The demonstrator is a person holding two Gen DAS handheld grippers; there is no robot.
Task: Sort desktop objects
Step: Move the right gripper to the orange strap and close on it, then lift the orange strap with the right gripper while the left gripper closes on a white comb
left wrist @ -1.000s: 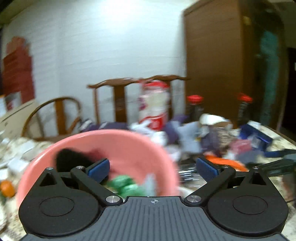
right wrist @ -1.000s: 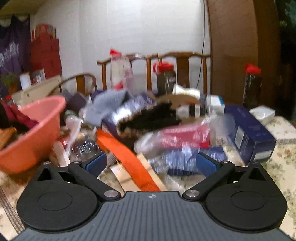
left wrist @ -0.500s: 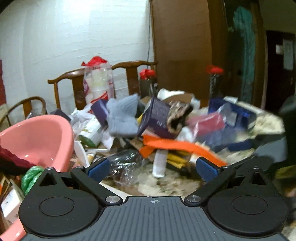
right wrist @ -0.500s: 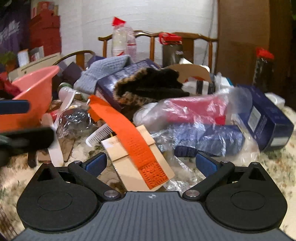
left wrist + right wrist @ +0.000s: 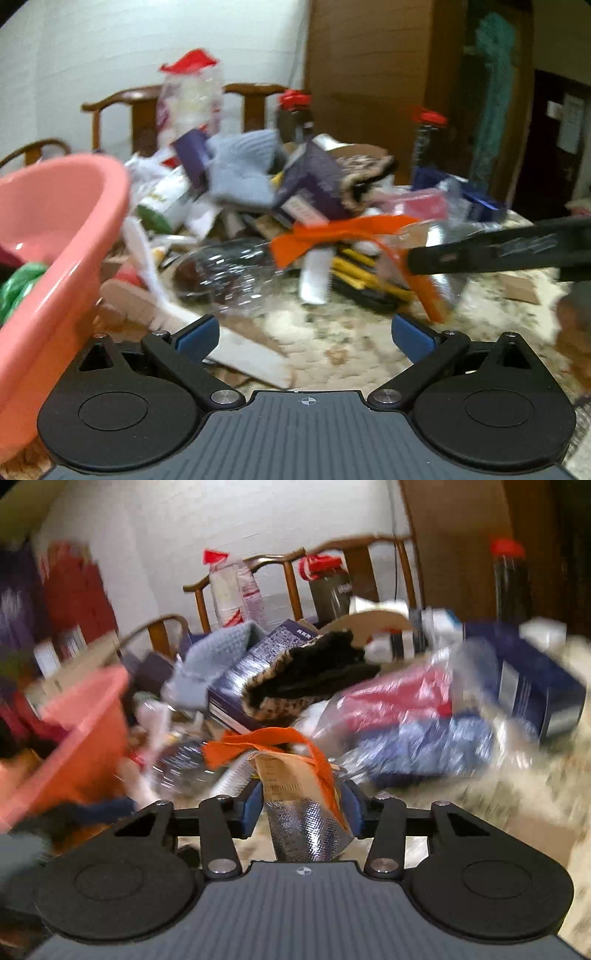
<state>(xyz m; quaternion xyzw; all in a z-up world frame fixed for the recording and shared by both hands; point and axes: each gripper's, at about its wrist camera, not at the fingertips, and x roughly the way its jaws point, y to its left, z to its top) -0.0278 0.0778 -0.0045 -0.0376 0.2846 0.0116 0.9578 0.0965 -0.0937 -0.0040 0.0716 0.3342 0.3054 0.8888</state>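
Right wrist view: my right claw [image 5: 301, 805] has just closed, pinching the foil packet [image 5: 306, 827] and orange strap [image 5: 325, 771]; I'd lift slowly, left claw [image 5: 303, 332] spread.

Both views sit low over the desk [image 5: 332, 343], looking forward and slightly down along their own fingers toward the back wall and chairs. Left view stands close beside the pink basin [image 5: 55, 236], facing the clutter pile. Right view sits nearer that pile. Shared: basin [image 5: 88, 731], orange strap [image 5: 332, 232] [image 5: 266, 742], grey knit [image 5: 243, 170] [image 5: 214, 661].
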